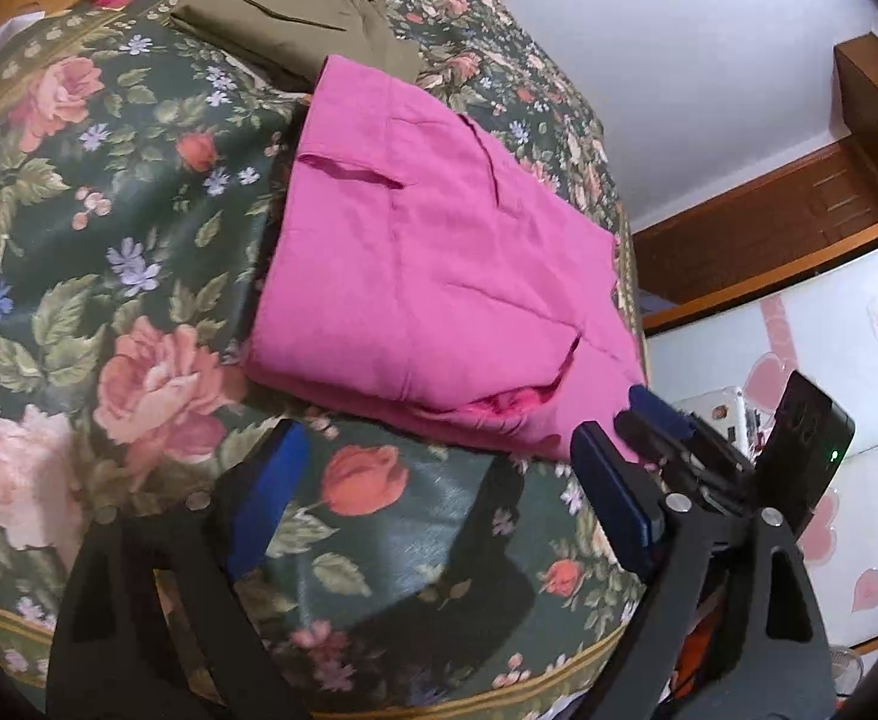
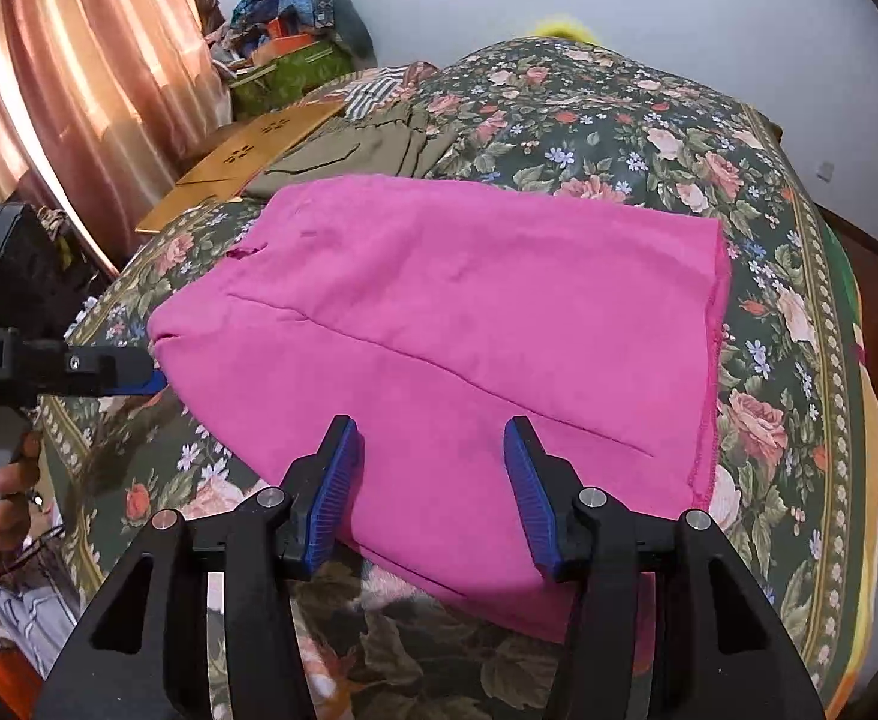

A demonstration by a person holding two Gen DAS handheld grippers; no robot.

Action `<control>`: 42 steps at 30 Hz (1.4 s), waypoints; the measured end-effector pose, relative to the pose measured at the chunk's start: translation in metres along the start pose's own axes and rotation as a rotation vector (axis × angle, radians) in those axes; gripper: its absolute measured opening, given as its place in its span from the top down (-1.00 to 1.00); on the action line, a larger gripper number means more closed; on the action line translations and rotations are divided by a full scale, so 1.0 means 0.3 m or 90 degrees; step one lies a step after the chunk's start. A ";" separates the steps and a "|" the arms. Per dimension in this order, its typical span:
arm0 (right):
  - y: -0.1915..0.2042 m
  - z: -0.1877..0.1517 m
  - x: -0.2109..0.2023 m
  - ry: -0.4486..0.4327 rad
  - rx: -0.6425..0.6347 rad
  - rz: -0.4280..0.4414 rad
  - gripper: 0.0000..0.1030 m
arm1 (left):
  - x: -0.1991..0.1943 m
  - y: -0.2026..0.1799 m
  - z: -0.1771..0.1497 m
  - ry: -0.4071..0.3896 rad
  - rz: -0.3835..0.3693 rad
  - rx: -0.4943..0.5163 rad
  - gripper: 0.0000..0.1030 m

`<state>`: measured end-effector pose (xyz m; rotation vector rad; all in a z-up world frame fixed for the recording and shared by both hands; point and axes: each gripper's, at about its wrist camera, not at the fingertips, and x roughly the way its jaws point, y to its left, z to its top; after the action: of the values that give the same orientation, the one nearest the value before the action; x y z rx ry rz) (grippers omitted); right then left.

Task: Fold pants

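Observation:
Pink pants (image 1: 427,276) lie folded into a flat rectangle on the floral bedspread (image 1: 109,228); they also show in the right wrist view (image 2: 457,324). My left gripper (image 1: 433,480) is open and empty, just short of the pants' near edge. My right gripper (image 2: 433,474) is open, its blue pads (image 2: 337,480) over the near edge of the pants, holding nothing. In the left wrist view the right gripper (image 1: 655,414) sits at the pants' corner. In the right wrist view the left gripper (image 2: 139,375) sits at the pants' left end.
Folded olive pants (image 1: 295,24) lie beyond the pink ones, also in the right wrist view (image 2: 355,150). A cardboard sheet (image 2: 247,162) lies at the bed's far left. Curtains (image 2: 67,90) and piled clutter (image 2: 295,30) stand behind. A wooden door (image 1: 799,198) and white furniture (image 1: 829,348) are right.

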<state>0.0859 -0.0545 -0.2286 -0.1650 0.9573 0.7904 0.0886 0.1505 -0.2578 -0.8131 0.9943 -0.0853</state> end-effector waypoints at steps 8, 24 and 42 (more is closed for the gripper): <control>0.007 -0.001 0.006 0.004 -0.007 0.002 0.08 | 0.035 0.025 0.064 -0.023 -0.016 -0.031 -0.77; -0.009 0.009 0.014 0.013 0.002 0.013 0.06 | 0.063 -0.084 0.109 -0.100 0.150 0.113 0.29; 0.103 0.235 0.048 0.003 -0.048 0.017 0.05 | -0.173 -0.338 -0.012 -0.231 0.197 0.328 0.46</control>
<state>0.1170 0.0073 -0.1922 -0.2191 0.9372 0.8519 0.0856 0.0981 -0.1568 -0.1855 0.6966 0.0692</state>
